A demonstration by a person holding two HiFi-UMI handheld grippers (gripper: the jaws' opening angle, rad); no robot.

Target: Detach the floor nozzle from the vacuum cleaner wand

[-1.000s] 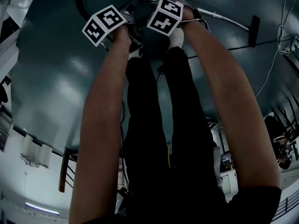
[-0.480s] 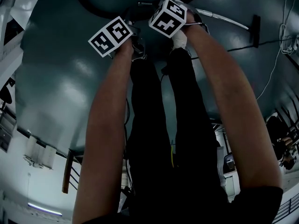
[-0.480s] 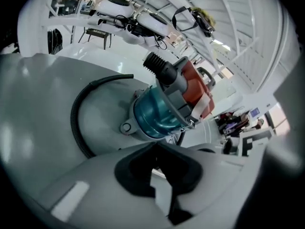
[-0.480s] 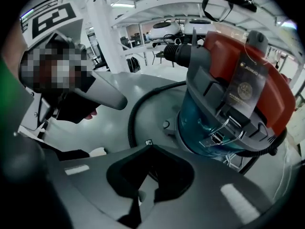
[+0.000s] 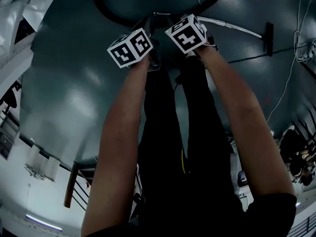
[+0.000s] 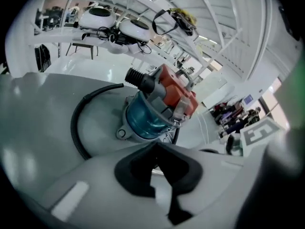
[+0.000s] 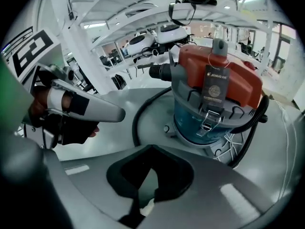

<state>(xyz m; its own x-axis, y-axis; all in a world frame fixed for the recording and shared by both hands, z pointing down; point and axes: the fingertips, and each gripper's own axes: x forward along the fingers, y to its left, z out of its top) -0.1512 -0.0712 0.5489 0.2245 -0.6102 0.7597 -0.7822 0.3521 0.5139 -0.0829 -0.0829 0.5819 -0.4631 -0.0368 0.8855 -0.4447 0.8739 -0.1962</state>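
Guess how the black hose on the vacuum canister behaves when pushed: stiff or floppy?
Probably floppy: the black hose lies in a loose curve on the floor. Likely light, since it looks thin beside the vacuum canister. It seems plugged into that canister, so it would probably swing about the port rather than slide free.

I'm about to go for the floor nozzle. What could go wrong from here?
1. The left gripper and right gripper both have jaws shut on nothing; unless opened, they will likely nudge the wand or floor nozzle, not grip them.
2. The hose loops across the floor beside the canister; tugging the wand may drag on both.
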